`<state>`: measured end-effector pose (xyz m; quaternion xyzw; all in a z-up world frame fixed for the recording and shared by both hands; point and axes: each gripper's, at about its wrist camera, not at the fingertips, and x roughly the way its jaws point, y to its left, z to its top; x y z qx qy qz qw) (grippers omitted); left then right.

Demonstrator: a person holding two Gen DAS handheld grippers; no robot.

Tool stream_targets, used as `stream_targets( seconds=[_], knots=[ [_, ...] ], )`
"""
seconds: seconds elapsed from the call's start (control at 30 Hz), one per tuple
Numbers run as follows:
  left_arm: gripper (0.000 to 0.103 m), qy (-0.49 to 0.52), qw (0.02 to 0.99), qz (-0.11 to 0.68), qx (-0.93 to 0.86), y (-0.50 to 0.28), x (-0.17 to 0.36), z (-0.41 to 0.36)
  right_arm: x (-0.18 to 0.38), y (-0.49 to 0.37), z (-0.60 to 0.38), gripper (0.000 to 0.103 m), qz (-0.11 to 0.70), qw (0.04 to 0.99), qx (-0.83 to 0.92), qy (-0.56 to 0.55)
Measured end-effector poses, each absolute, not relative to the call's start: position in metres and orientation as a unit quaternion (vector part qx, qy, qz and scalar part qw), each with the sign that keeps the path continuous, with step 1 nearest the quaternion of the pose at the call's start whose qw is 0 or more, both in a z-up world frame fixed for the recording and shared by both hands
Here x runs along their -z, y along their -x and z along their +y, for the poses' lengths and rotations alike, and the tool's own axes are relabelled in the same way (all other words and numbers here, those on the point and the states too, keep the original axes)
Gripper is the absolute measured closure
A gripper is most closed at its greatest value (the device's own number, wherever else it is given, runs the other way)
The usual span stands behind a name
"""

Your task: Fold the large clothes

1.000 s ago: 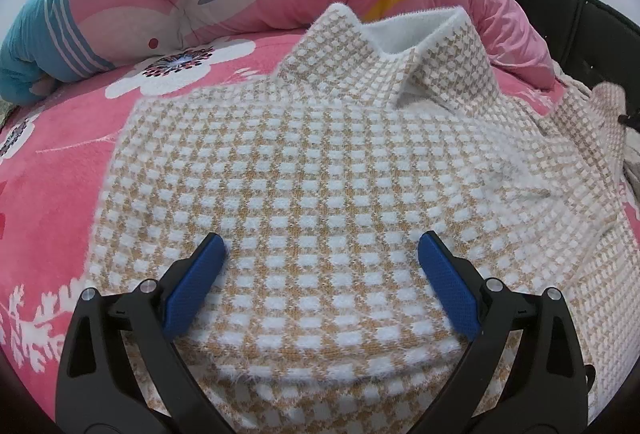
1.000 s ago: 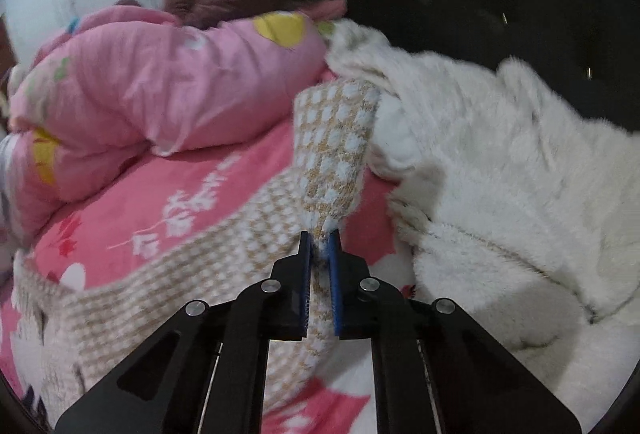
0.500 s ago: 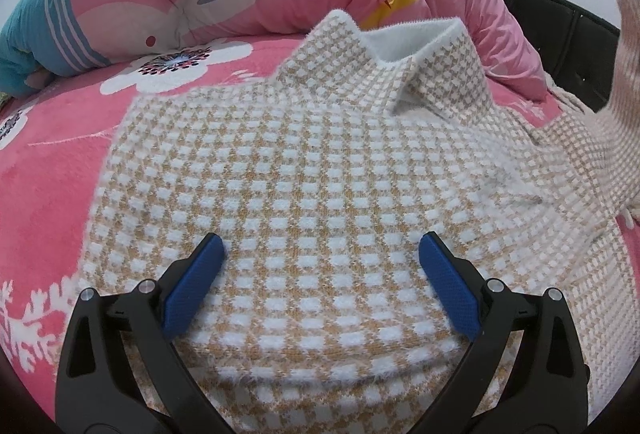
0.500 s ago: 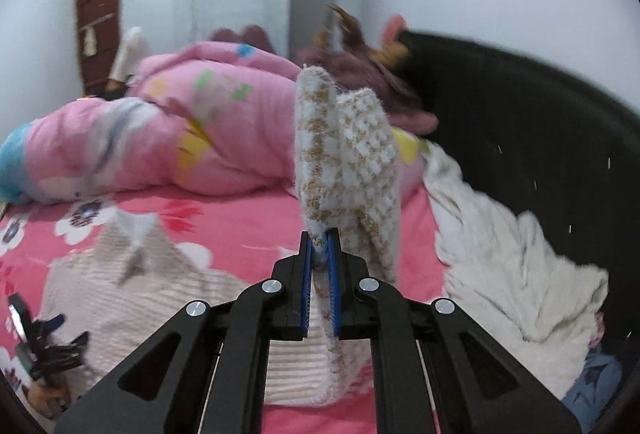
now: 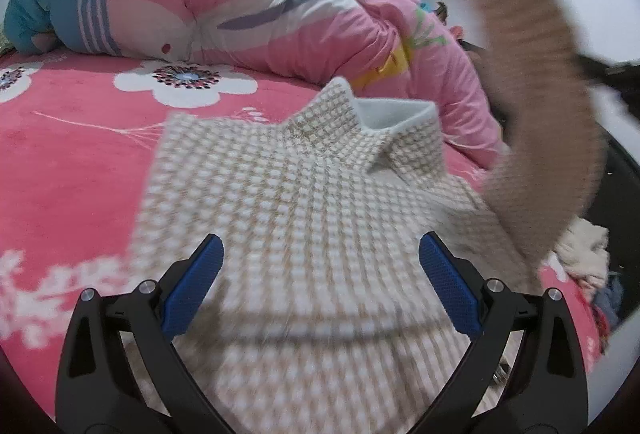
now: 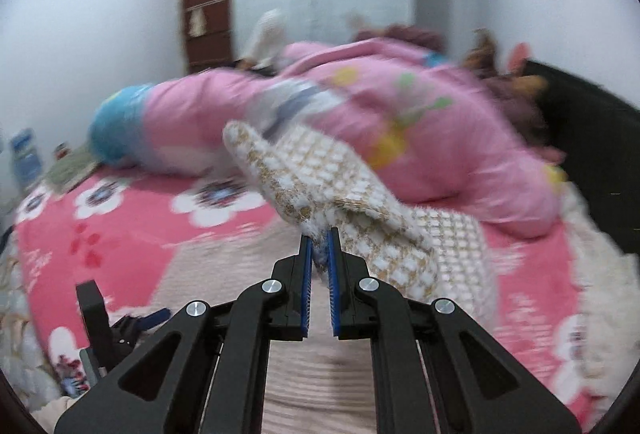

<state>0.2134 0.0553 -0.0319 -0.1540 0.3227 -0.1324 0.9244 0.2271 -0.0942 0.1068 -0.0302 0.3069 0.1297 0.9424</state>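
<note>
A beige-and-white checked sweater (image 5: 312, 201) lies flat on the bed, its white-lined collar (image 5: 396, 113) pointing away from me. My left gripper (image 5: 320, 250) hovers just above the sweater's body, open, with nothing between its blue pads (image 5: 192, 286). My right gripper (image 6: 320, 234) is shut on the end of the sweater's sleeve (image 6: 320, 177) and holds it in the air over the bed. In the left wrist view that lifted sleeve (image 5: 536, 137) shows as a blurred band at the right, arching above the sweater's shoulder.
A rolled pink quilt (image 5: 240, 5) lies across the far side of the pink flowered bed sheet (image 5: 72, 161). A white fluffy blanket (image 6: 600, 274) is bunched at the right against the black headboard (image 6: 592, 137). A brown door (image 6: 208, 5) stands in the far wall.
The right gripper has swung the sleeve up from beside the white blanket and across toward the sweater's body. The left gripper has risen a little and turned, still open.
</note>
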Motion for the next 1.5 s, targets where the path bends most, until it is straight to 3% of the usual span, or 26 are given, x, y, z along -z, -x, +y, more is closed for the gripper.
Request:
stream_targets(
  seconds=[0.1, 0.13, 0.23, 0.4, 0.5, 0.63, 0.7, 0.8, 0.9, 0.93, 0.97, 1.0, 1.23, 1.5],
  knots=[
    [0.008, 0.164, 0.909, 0.354, 0.149, -0.181, 0.025, 0.08, -0.042, -0.237, -0.032, 0.088, 0.383, 0.903, -0.191, 0.048],
    [0.008, 0.172, 0.904, 0.362, 0.152, -0.172, 0.026, 0.089, -0.019, -0.24, -0.014, 0.077, 0.413, 0.885, -0.206, 0.058],
    [0.01, 0.148, 0.896, 0.395, 0.136, -0.158, 0.034, 0.1, 0.032, -0.237, 0.011, 0.062, 0.466, 0.849, -0.245, 0.045],
    [0.01, 0.148, 0.9, 0.378, 0.159, -0.156, 0.024, 0.107, 0.009, -0.22, -0.049, 0.034, 0.428, 0.864, -0.265, -0.023],
    [0.01, 0.15, 0.908, 0.353, 0.171, -0.17, 0.007, 0.104, -0.008, -0.219, -0.108, 0.028, 0.41, 0.869, -0.265, -0.077],
    [0.011, 0.146, 0.911, 0.359, 0.137, -0.21, -0.001, 0.09, -0.015, -0.22, -0.204, 0.027, 0.395, 0.89, -0.193, -0.12],
    [0.027, 0.139, 0.906, 0.385, 0.111, -0.24, 0.005, 0.085, -0.008, -0.224, -0.255, 0.027, 0.399, 0.893, -0.139, -0.152],
    [0.042, 0.129, 0.878, 0.454, 0.08, -0.288, 0.032, 0.079, 0.008, -0.235, -0.318, 0.027, 0.406, 0.884, -0.091, -0.213],
    [0.048, 0.131, 0.87, 0.472, 0.056, -0.309, 0.046, 0.08, 0.028, -0.248, -0.353, 0.027, 0.414, 0.87, -0.065, -0.258],
    [0.058, 0.126, 0.874, 0.466, 0.05, -0.31, 0.044, 0.08, 0.035, -0.251, -0.361, 0.027, 0.416, 0.866, -0.062, -0.271],
    [0.085, 0.116, 0.879, 0.46, 0.051, -0.31, 0.039, 0.077, 0.04, -0.252, -0.363, 0.027, 0.417, 0.864, -0.061, -0.277],
    [0.098, 0.105, 0.881, 0.459, 0.049, -0.311, 0.036, 0.075, 0.045, -0.254, -0.363, 0.027, 0.417, 0.862, -0.061, -0.281],
    [0.1, 0.061, 0.921, 0.38, 0.054, -0.291, -0.025, 0.074, 0.058, -0.256, -0.356, 0.027, 0.405, 0.874, -0.07, -0.259],
    [0.1, 0.059, 0.896, 0.439, 0.013, -0.306, 0.039, 0.092, 0.066, -0.258, -0.341, 0.027, 0.428, 0.879, -0.061, -0.202]
  ],
)
